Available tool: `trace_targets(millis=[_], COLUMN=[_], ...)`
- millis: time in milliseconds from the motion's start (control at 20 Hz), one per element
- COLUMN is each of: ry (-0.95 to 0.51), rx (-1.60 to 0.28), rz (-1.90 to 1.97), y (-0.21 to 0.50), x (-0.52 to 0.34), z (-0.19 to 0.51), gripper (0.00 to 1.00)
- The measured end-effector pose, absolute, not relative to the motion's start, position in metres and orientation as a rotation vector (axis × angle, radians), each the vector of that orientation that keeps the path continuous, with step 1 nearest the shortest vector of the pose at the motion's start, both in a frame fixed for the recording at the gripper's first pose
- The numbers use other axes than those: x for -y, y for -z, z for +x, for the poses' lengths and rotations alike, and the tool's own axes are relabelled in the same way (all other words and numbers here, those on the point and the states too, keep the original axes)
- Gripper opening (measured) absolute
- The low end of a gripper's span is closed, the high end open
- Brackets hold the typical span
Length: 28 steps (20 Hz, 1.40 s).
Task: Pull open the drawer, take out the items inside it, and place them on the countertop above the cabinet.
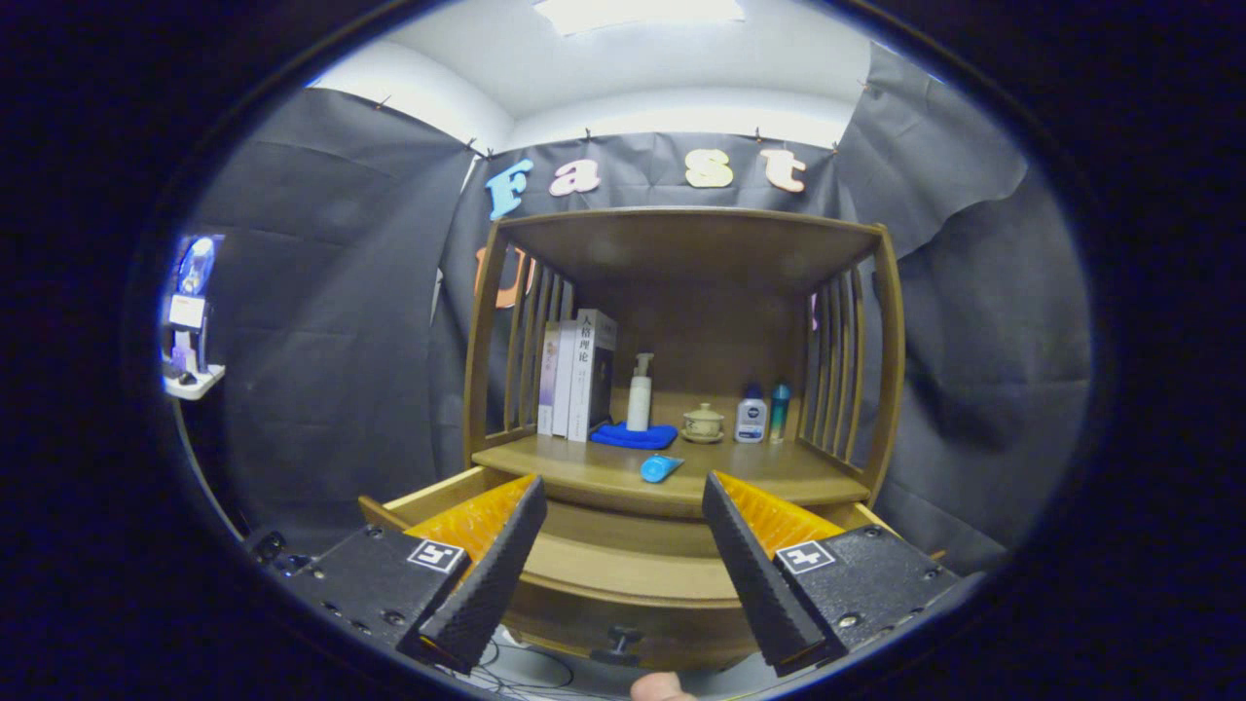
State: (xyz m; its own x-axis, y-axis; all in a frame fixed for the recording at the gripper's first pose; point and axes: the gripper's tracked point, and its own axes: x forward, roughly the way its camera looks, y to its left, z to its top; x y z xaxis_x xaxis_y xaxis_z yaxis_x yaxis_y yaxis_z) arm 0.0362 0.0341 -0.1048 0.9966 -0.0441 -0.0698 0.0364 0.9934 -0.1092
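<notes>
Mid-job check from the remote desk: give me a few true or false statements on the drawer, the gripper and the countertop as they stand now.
1. The drawer is pulled open. True.
2. The gripper is shut on the blue tube. False: its fingers are spread apart over the open drawer, holding nothing.
3. The blue tube lies at the front of the countertop. True.
4. The pump bottle lies tipped over. False: it stands upright on the blue cloth.
5. The books stand right of the lidded cup. False: they stand left of it.

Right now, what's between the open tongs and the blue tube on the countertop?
In the gripper view, the open drawer and the countertop's front edge lie between the tongs and tube.
</notes>
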Motion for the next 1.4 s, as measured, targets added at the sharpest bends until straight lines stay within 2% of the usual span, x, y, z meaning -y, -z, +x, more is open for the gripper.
trace_targets(millis=[650,900,1400], ry=[0.170,0.246,0.250], rx=[-0.214,-0.189,-0.158], rz=[-0.066,-0.143,-0.080], y=[0.228,0.234,0.226], x=[-0.009,-0.005,-0.004], z=[0.025,0.031,0.069], gripper=[1.00,1.00,1.00])
